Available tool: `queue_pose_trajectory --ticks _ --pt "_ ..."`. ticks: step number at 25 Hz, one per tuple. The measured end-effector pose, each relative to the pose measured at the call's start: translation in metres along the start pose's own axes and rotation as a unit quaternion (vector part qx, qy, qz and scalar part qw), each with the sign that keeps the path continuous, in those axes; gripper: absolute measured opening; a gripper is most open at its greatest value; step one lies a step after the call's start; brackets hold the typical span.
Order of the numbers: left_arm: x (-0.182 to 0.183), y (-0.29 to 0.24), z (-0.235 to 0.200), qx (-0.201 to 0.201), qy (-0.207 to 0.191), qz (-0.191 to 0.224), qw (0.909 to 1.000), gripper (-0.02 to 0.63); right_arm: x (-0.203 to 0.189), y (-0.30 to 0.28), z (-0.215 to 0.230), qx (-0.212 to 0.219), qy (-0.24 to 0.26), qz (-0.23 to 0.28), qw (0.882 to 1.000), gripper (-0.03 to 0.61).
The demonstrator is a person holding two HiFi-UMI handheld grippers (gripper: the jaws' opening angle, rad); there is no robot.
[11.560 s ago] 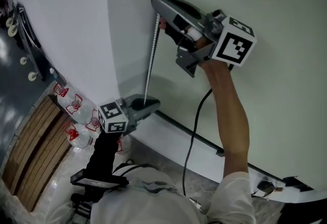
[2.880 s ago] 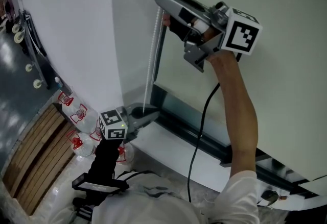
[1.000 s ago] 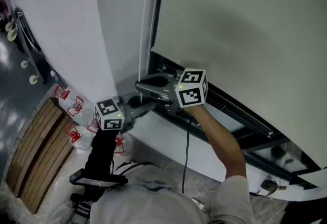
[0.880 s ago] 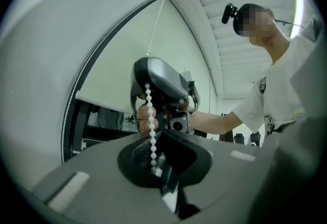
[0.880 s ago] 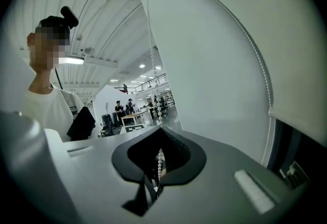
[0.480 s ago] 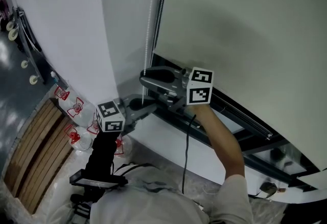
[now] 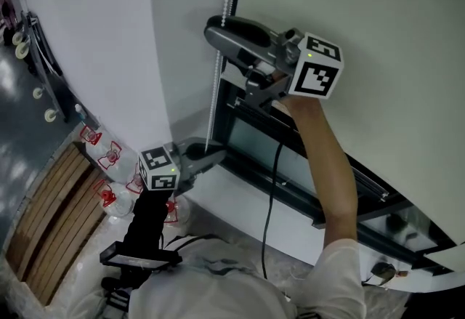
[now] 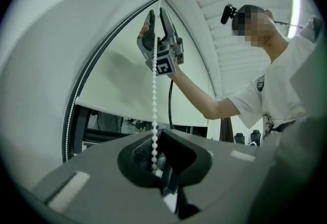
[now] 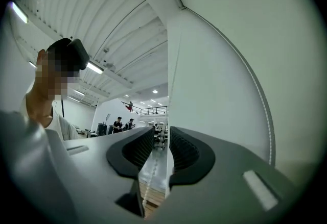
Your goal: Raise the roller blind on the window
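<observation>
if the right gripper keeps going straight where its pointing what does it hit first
Probably the bead chain: the right gripper has just been opening its jaws and the chain hangs in their gap. Beyond it, likely the white wall; depth is unclear.

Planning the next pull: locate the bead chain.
Head view, centre-left: the bead chain hangs just left of the window frame, its lower end in the left gripper.

A: What do the left tongs [image 7: 216,155] and the right tongs [image 7: 215,28] look like?
B: Grey, each with a white cube [image 7: 314,70] of black squares. A black cable [image 7: 271,194] runs from the right ones.
A: And the clothes?
B: A white short sleeve [image 7: 343,267], and a long black sleeve [image 7: 147,219].
</observation>
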State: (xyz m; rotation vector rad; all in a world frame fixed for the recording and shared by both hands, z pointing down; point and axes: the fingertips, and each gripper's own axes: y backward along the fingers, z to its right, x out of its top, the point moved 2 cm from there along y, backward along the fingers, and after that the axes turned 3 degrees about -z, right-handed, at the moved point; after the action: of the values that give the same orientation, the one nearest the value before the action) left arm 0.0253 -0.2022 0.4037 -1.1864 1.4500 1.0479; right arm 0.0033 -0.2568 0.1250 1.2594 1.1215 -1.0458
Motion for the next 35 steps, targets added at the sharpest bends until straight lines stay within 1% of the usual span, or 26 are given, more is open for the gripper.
queue_pose_trajectory --ticks 6,10,12,13,16,23,27,35 --pt "0.0 0.001 0.0 0.0 0.0 -0.001 1.0 -0.002 0.043 -0.005 0.001 0.005 0.025 0.018 1.0 0.082" --pt "-0.001 0.001 0.0 0.002 0.003 -0.001 1.0 -0.002 0.058 -0.006 -0.001 0.005 0.032 0.027 0.999 0.058" --pt "-0.002 0.001 0.0 0.0 0.003 -0.001 1.0 -0.002 0.061 -0.005 -0.002 0.001 0.027 0.03 0.999 0.021" --pt "-0.002 0.001 0.0 0.0 0.003 0.0 1.0 -0.002 0.06 -0.004 -0.002 0.0 0.021 0.029 0.999 0.02" --pt "-0.004 0.001 0.001 -0.001 0.006 0.0 1.0 -0.002 0.058 -0.003 -0.001 0.004 -0.006 0.031 0.999 0.017" --pt "-0.007 0.0 0.003 -0.005 0.013 0.001 0.9999 -0.002 0.051 -0.001 -0.003 0.002 -0.01 0.02 1.0 0.015" --pt "-0.007 0.0 0.005 -0.007 0.011 0.002 0.9999 0.0 0.026 -0.007 -0.008 0.0 -0.012 -0.009 1.0 0.015" --pt "0.002 -0.002 0.0 -0.003 0.006 0.0 1.0 -0.002 -0.017 0.004 -0.002 -0.015 -0.043 -0.018 0.999 0.015"
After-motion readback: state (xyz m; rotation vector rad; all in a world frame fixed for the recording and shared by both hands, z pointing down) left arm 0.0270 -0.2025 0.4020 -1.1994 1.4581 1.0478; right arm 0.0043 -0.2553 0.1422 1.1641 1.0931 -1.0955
